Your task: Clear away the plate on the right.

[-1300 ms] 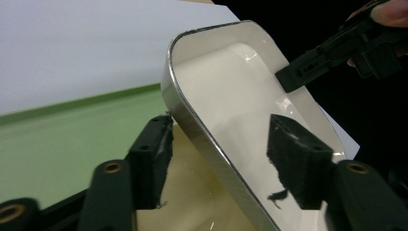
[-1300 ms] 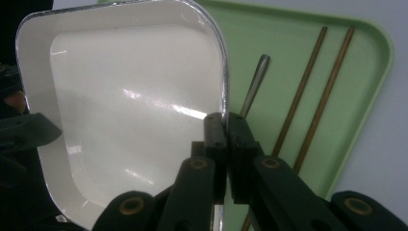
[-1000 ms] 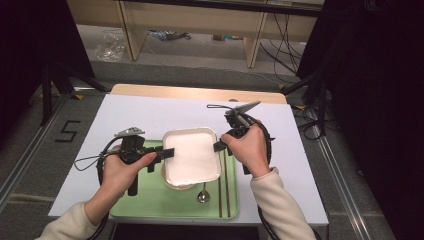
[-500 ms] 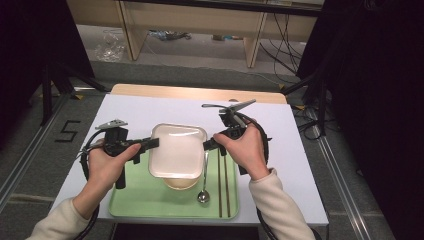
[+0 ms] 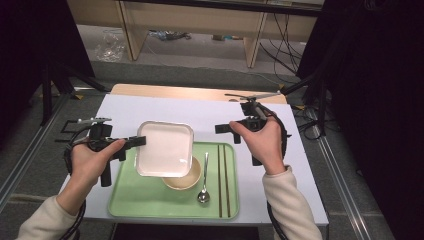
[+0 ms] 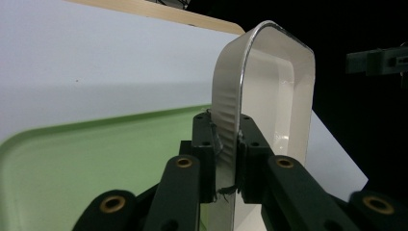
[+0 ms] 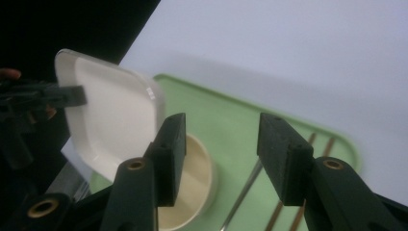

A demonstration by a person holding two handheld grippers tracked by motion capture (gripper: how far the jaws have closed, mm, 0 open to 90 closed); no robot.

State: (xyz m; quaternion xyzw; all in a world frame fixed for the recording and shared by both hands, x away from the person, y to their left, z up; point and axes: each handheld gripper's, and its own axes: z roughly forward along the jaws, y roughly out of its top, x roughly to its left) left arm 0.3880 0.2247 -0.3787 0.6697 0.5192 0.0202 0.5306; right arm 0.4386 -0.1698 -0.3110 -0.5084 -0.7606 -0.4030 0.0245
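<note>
A white square dish (image 5: pixel 165 149) hangs tilted over the green tray (image 5: pixel 145 202), and my left gripper (image 5: pixel 139 141) is shut on its left rim. In the left gripper view the jaws (image 6: pixel 226 144) pinch the thin rim of the dish (image 6: pixel 284 96). My right gripper (image 5: pixel 226 133) stands off the dish's right side. Its jaws have just been opening and nothing is between them (image 7: pixel 219 144). A beige bowl (image 5: pixel 184 177) sits on the tray, half hidden under the dish.
A metal spoon (image 5: pixel 203 192) and a pair of chopsticks (image 5: pixel 222 175) lie on the tray's right part. The tray rests on a white tabletop (image 5: pixel 210 110) whose far edge is wood. Dark stands and cables flank the table.
The right gripper has let go of the dish's right edge, opened and drawn back to the right. The left gripper has carried the dish leftward, uncovering part of the bowl.
</note>
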